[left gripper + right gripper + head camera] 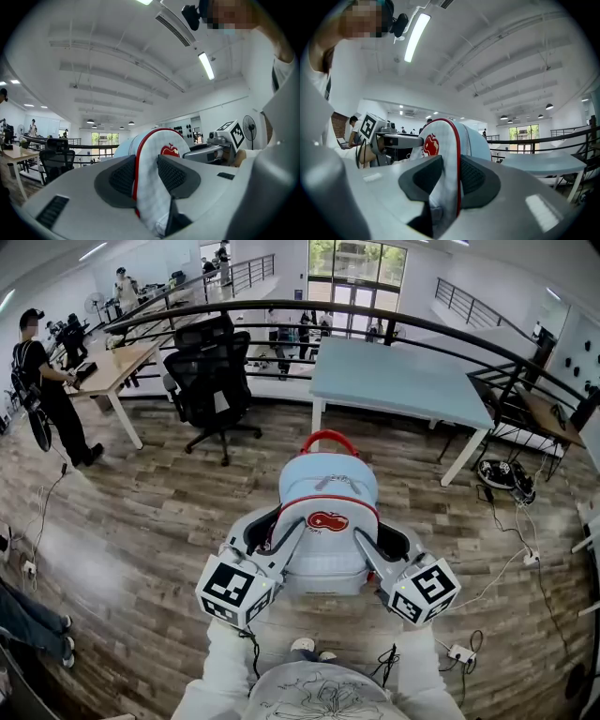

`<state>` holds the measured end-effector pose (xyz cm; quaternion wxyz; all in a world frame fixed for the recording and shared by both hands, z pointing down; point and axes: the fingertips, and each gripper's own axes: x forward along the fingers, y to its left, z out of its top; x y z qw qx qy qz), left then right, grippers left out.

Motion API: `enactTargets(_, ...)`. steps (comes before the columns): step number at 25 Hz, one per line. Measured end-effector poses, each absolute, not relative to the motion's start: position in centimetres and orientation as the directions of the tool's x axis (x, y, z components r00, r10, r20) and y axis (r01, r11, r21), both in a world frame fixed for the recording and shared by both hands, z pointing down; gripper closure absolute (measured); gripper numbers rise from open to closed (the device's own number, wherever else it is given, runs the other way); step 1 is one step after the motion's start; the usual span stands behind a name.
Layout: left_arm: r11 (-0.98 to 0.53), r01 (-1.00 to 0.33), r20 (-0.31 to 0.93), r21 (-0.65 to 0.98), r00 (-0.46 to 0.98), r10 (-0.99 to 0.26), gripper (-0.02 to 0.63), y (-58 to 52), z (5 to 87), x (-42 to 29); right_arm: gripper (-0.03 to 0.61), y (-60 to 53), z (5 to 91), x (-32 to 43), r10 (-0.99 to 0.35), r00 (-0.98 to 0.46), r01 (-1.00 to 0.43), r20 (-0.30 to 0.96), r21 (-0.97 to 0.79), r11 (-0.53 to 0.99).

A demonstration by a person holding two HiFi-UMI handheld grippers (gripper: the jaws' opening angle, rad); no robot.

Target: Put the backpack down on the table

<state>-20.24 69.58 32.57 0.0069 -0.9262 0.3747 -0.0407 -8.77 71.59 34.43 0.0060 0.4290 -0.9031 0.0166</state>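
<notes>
A light-blue backpack point(328, 493) with red piping, a red top handle and a red apple badge hangs in the air in front of me, above the wooden floor. My left gripper point(265, 531) is shut on its left side panel. In the left gripper view, both pads press the red-edged fabric of the backpack point(154, 159) inside the left gripper point(146, 176). My right gripper point(389, 542) is shut on the opposite side. In the right gripper view the backpack point(445, 145) sits pinched in the right gripper point(449, 176). The light-blue table point(394, 381) stands ahead, beyond the bag.
A black office chair point(211, 381) stands left of the table. Behind both runs a curved black railing point(375, 320). A person point(47, 381) stands by a wooden desk point(117, 367) at far left. Cables and a power strip point(459, 652) lie on the floor at right.
</notes>
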Motion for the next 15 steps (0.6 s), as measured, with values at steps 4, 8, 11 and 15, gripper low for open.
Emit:
enactTargets(4, -0.727, -0.685, 0.072, -0.046, 0.723, -0.687, 0.466, 68.4, 32.7, -20.9, 0.456, 70.6, 34.6, -9.5, -0.782, -0.623, -0.782, 0.024, -0.026, 0.622)
enactTargets(8, -0.735, -0.677, 0.076, -0.046, 0.731, -0.678, 0.467, 67.5, 33.1, -21.5, 0.457, 69.8, 35.0, -10.1, -0.787, -0.616, -0.788, 0.029, -0.03, 0.615)
enactTargets(11, -0.738, -0.674, 0.084, -0.04, 0.734, -0.674, 0.466, 66.3, 33.6, -21.7, 0.456, 68.8, 35.5, -10.3, -0.79, -0.611, -0.791, 0.037, -0.037, 0.61)
enactTargets(15, -0.74, -0.672, 0.092, -0.028, 0.736, -0.671, 0.466, 65.1, 34.2, -21.5, 0.456, 67.6, 36.0, -10.1, -0.794, -0.606, -0.795, 0.049, -0.054, 0.604)
